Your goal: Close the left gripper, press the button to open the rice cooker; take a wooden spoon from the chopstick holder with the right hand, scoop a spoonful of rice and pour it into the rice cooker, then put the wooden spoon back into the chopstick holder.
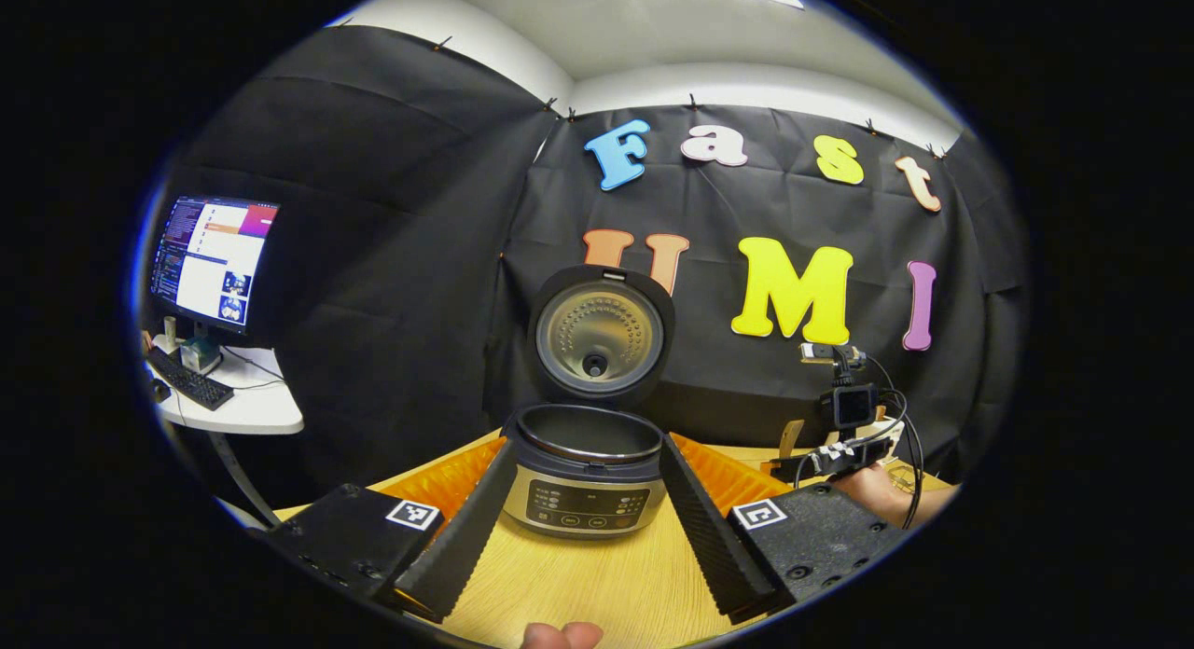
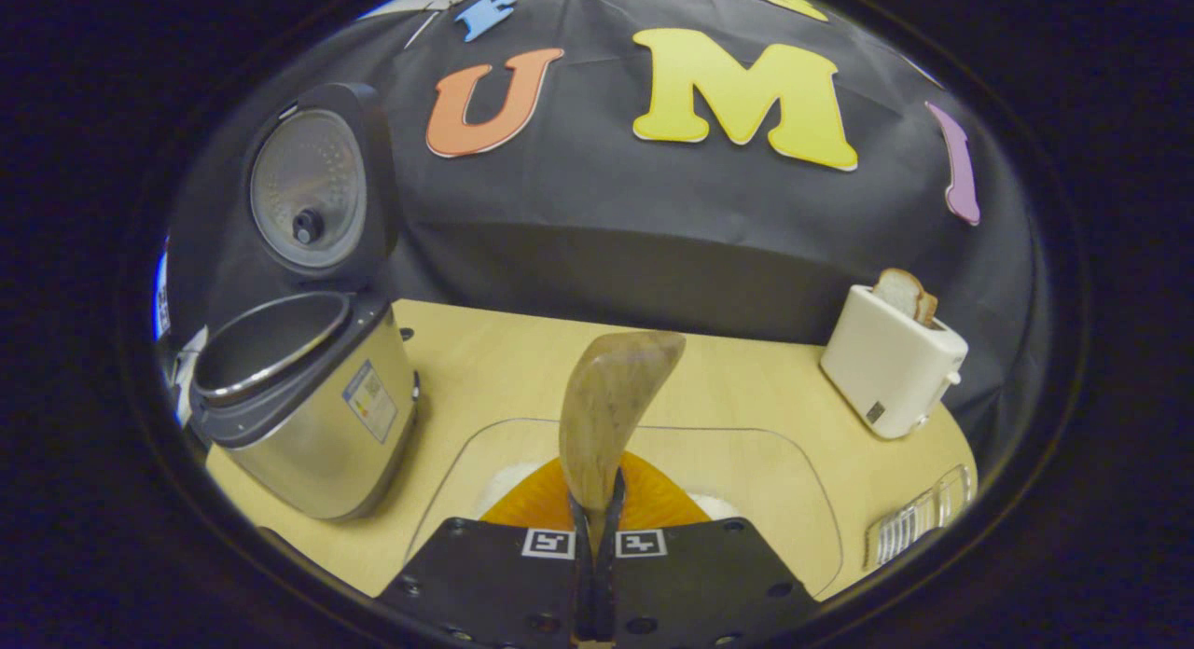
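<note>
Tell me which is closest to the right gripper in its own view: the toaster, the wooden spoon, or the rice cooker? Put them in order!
1. Wooden spoon: held in the right gripper, its bowl sticking up just ahead.
2. Rice cooker: on the table at the picture's left, lid open.
3. Toaster: far back on the picture's right by the black cloth wall, a slice of bread in it.

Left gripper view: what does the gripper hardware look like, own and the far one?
The left gripper has two long black ribbed fingers on black blocks, each bearing a square black-and-white marker. The right gripper, farther off, is black too, with a small camera on top and black cables looping down.
</note>
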Demonstrator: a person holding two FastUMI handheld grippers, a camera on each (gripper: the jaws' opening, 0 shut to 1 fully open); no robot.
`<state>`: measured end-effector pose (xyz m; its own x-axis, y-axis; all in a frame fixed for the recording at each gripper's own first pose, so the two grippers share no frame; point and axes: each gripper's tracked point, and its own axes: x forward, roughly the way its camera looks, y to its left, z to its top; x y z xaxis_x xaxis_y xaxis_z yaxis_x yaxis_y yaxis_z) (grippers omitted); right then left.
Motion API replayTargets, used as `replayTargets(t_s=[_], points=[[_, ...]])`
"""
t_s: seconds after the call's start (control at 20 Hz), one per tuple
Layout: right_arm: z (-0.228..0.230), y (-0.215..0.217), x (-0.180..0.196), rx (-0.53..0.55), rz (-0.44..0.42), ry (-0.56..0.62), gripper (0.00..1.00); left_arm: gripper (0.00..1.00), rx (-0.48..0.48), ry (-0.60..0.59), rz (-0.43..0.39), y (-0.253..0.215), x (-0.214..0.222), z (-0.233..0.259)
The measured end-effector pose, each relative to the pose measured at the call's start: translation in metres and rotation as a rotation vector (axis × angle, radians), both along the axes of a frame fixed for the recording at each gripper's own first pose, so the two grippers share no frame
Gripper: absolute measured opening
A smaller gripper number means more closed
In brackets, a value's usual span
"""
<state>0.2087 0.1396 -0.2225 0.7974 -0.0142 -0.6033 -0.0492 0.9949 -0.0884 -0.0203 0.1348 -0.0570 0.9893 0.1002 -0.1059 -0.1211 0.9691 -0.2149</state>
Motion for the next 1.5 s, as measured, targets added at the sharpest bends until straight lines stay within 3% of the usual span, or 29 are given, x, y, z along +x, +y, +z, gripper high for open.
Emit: replayTargets(t_s=[0.1,0.7,0.85,1.5], points=[[0.000,0.001,0.001,0.044,-0.015,-0.001,0.01,0.98,-0.001,0.009,0.004,0.002,-0.002,-0.001],[0.010,0.007,0.008,0.581,-0.145,0.100,0.00,0.98,-0.006,-0.004,0.010,0.005,-0.005,0.004],[0.017,0.004,0.010,0.665,-0.156,0.096,0.01,0.98,0.000,-0.002,0.010,0.005,-0.007,0.005],[0.070,-0.075,0.010,1.007,-0.284,0.012,0.01,0.98,0.043,0.008,0.015,-0.007,-0.004,0.003]])
